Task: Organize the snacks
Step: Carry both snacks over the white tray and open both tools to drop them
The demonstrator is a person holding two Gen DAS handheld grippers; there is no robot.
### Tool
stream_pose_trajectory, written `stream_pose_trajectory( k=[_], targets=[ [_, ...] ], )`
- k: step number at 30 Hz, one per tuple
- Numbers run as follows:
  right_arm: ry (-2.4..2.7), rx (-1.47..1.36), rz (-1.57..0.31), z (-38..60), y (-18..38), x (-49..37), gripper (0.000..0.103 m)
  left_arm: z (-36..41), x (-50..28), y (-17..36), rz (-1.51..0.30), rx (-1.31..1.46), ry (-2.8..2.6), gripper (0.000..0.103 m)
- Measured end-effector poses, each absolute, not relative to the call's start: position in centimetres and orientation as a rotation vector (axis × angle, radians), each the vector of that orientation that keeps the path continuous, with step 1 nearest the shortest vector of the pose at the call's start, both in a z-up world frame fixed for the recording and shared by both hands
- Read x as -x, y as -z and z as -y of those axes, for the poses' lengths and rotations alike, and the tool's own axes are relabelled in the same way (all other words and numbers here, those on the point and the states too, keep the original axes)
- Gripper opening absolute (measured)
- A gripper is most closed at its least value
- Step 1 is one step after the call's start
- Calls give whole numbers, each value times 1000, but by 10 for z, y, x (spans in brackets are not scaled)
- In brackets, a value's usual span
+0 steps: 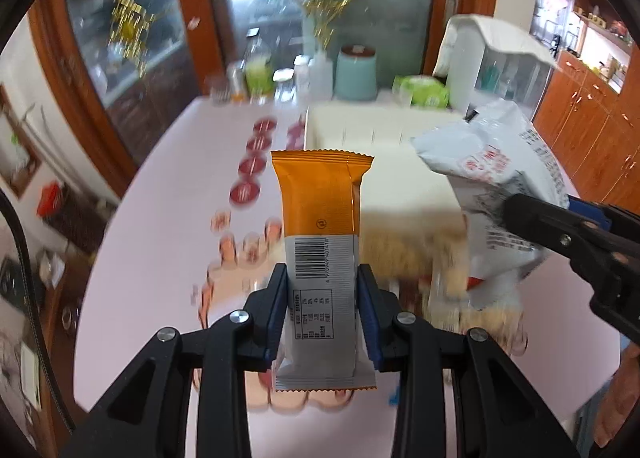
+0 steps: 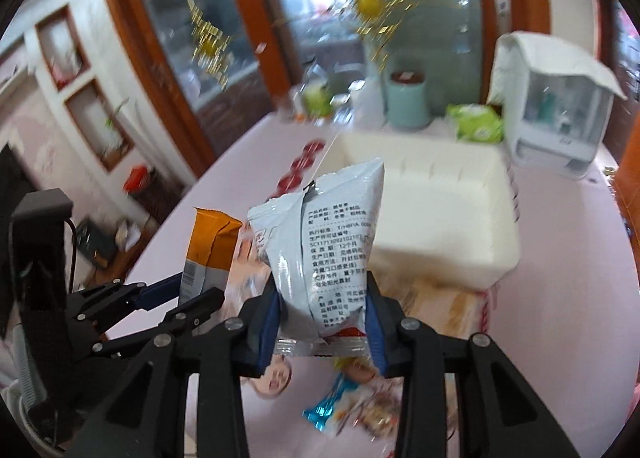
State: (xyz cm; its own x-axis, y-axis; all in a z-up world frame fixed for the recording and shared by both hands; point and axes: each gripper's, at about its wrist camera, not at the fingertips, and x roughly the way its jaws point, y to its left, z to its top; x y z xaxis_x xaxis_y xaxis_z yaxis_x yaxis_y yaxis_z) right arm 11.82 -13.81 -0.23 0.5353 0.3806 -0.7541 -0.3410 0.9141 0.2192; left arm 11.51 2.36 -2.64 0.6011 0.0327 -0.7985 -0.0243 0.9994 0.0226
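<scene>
My left gripper (image 1: 322,278) is shut on an orange and silver snack bar (image 1: 320,210), held upright above the pink table. It also shows at the left of the right wrist view (image 2: 208,254). My right gripper (image 2: 322,290) is shut on a white snack bag (image 2: 324,242) with black print; the bag also shows at the right of the left wrist view (image 1: 492,186). A white rectangular bin (image 2: 448,246) stands on the table ahead of both grippers and looks empty.
Loose snack packets (image 2: 352,410) lie on the table below my right gripper. At the table's far end stand a teal canister (image 1: 356,74), a green packet (image 1: 424,90), jars and a white appliance (image 2: 556,114). Wooden cabinets line the right side.
</scene>
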Motion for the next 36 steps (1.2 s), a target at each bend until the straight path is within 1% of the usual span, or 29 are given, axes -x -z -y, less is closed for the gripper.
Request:
stream_pose_trajectory(
  k=[3, 7, 10, 16, 24, 25, 26, 28, 30, 31, 34, 36],
  targets=[
    [-373, -70, -869, 149, -14, -137, 38, -21, -147, 13, -888, -39, -9, 32],
    [-298, -92, -849, 162, -22, -166, 38, -15, -193, 1, -842, -81, 11, 32],
    [-242, -117, -849, 173, -21, -192, 38, -7, -229, -2, -845, -85, 30, 32],
    [-149, -147, -867, 186, -4, -245, 39, 5, -292, 20, -865, -84, 59, 34],
    [-74, -158, -941, 193, 34, -296, 41, 15, -335, 62, -914, -120, 25, 38],
    [-67, -150, -955, 192, 39, -300, 43, 16, -337, 67, -923, -128, 23, 49],
    [-64, -148, -968, 191, 44, -304, 44, 16, -339, 70, -933, -137, 20, 72],
    [-62, -155, -995, 190, 54, -308, 45, 16, -340, 76, -932, -151, -1, 96],
    [-73, -177, -1013, 191, 60, -309, 46, 16, -335, 77, -917, -159, 6, 97],
    [-80, -184, -1017, 191, 61, -310, 48, 16, -333, 78, -920, -166, 11, 97],
    [-88, -187, -1020, 190, 62, -304, 58, 14, -327, 80, -933, -178, 6, 97],
    [-89, -179, -1014, 188, 60, -299, 60, 12, -320, 80, -931, -178, 4, 97]
  ],
)
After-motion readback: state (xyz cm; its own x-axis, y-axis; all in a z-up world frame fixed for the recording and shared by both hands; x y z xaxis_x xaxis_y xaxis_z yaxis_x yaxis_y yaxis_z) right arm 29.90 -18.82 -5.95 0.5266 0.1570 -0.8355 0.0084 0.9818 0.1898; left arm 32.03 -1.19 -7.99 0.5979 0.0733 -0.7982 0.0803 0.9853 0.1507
